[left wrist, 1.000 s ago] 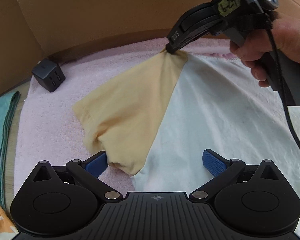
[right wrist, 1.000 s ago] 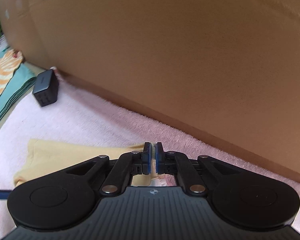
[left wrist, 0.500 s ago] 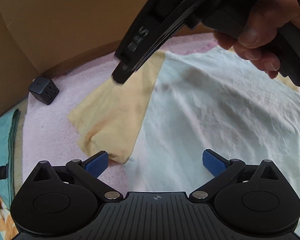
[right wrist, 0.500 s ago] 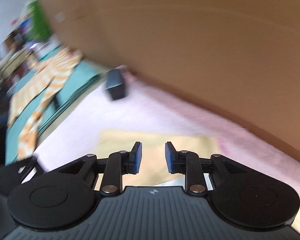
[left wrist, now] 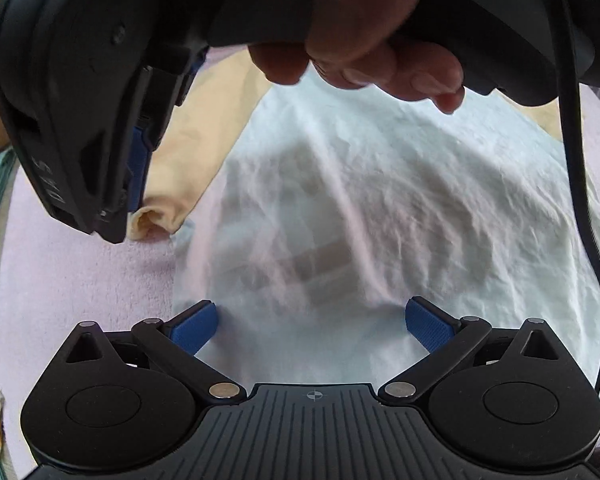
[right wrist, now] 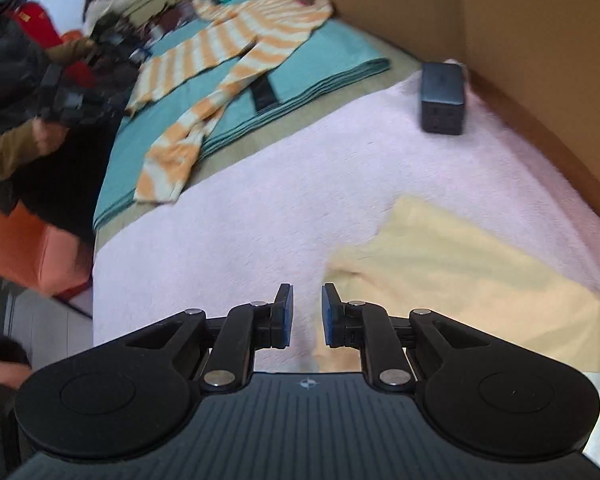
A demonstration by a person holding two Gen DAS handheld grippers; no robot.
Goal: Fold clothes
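Left gripper (left wrist: 312, 320) gaping above shirt (left wrist: 360, 200); right gripper (right wrist: 307, 316) narrowly parted, just closing, empty; sleeve (left wrist: 188, 152) at ten o'clock partly hidden.

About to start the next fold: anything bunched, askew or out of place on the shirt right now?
Yes. The yellow sleeve is folded over the white shirt body, but its cuff end is curled and bunched beside the shirt's edge. A black charger block sits on the pink towel, clear of the shirt.

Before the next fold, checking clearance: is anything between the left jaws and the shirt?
Nothing visible: the open left gripper hangs right above the white shirt. The right gripper is off beside the yellow sleeve.
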